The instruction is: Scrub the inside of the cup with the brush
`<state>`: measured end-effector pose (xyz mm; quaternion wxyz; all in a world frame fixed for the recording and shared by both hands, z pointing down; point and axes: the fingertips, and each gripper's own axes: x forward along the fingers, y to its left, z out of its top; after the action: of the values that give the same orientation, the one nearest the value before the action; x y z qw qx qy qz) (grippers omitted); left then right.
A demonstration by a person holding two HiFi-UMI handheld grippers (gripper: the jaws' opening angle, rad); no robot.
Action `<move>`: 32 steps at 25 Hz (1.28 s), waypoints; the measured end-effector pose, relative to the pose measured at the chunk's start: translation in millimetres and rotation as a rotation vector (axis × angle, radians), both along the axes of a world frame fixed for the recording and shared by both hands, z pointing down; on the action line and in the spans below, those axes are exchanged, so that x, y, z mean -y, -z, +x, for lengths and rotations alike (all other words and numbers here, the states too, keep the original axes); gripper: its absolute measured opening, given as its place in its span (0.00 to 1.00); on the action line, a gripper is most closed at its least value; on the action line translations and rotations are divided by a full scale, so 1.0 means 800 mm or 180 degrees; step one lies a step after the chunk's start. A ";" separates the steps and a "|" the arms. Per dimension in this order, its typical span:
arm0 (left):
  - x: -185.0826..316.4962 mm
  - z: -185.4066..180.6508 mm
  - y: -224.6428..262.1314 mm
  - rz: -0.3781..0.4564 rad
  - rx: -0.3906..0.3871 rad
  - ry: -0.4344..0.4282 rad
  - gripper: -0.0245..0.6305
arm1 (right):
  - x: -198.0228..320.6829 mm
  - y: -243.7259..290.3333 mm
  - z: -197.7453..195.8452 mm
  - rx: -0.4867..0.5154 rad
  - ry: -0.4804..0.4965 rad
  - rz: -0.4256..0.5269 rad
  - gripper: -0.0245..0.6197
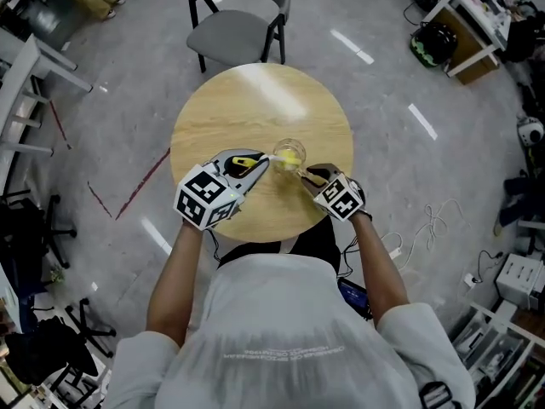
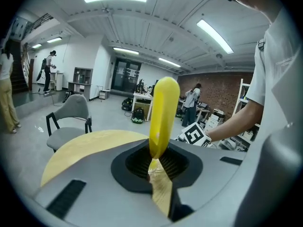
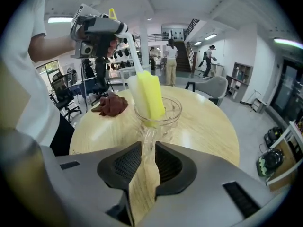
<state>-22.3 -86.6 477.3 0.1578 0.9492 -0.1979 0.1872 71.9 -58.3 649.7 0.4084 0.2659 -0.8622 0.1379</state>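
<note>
STEP: scrub inside cup | LEFT: left gripper (image 1: 260, 162) jaws clamped on brush (image 2: 163, 112) handle | RIGHT: right gripper (image 1: 311, 175) jaws closed narrowly on the clear handle of cup (image 3: 163, 115) | CUP: upright on worktop (image 1: 221, 118), sponge head (image 3: 150, 96) inside | ADVICE: steady cup; twist sponge against wall and bottom; avoid tipping.

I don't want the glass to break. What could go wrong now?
1. The right gripper holds the cup only by its thin stem. A sideways push from the brush could tip or snap it.
2. The cup is clear glass above a hard table, so a slip might crack it.
3. The left gripper holds the brush far from its sponge, so the sponge may wobble against the rim.
</note>
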 end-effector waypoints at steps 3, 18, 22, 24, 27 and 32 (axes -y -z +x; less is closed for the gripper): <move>0.003 0.010 -0.002 -0.0053 -0.0008 -0.0076 0.11 | 0.006 0.003 0.003 -0.0014 -0.0137 0.0092 0.19; -0.010 0.063 -0.061 -0.0184 0.0345 -0.0398 0.13 | 0.009 -0.002 0.013 -0.0040 -0.0321 0.0131 0.16; -0.005 0.064 -0.060 -0.0160 0.0309 -0.0291 0.13 | 0.008 0.000 0.012 -0.0040 -0.0329 0.0111 0.16; -0.003 0.060 -0.060 -0.0173 0.0274 -0.0207 0.13 | 0.006 0.000 0.010 -0.0035 -0.0316 0.0097 0.16; 0.006 0.052 -0.054 -0.0251 0.0153 -0.0006 0.13 | 0.009 0.002 0.002 -0.0026 -0.0231 0.0089 0.17; 0.021 0.044 -0.023 -0.0389 -0.0170 0.0372 0.13 | 0.003 0.003 0.003 0.0038 -0.0256 0.0000 0.18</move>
<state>12.8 -103.4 495.5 0.2312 0.9293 -0.2368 0.1640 74.2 -60.5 647.5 0.3974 0.2995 -0.8533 0.1558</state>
